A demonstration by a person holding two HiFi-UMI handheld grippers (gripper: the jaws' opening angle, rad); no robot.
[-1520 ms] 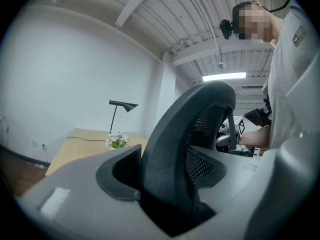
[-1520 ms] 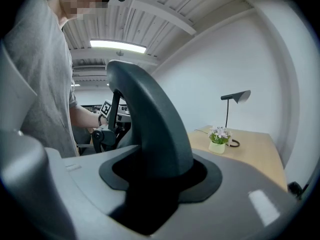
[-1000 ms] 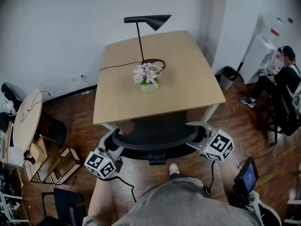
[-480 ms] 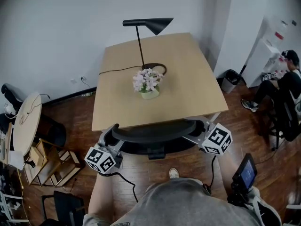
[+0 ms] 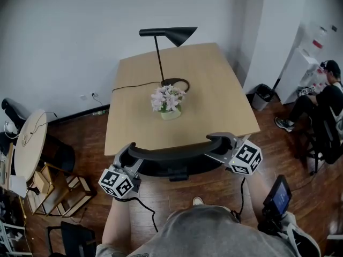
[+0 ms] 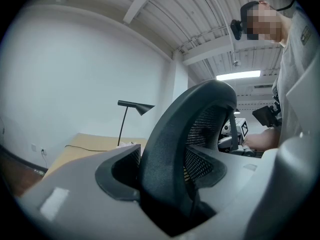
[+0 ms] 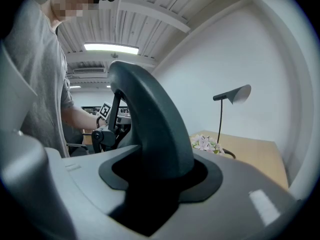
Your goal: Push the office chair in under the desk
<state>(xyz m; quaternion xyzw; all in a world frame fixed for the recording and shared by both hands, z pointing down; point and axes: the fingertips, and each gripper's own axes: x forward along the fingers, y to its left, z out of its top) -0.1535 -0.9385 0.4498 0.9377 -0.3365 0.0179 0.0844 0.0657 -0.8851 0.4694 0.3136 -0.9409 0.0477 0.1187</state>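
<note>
1. Black office chair (image 5: 171, 153) stands with its backrest against the near edge of the desk (image 5: 214, 90).
2. Left gripper (image 5: 128, 158) clamps the backrest's left end.
3. Right gripper (image 5: 222, 143) clamps its right end.

The black mesh-backed office chair (image 5: 171, 153) now sits further under the light wooden surface (image 5: 214, 84). Its seat, in plain sight a second ago, is almost hidden beneath the near edge, and the curved backrest rim is close to that edge. The left gripper (image 5: 127, 155) and right gripper (image 5: 224, 142) have advanced with it.
</note>
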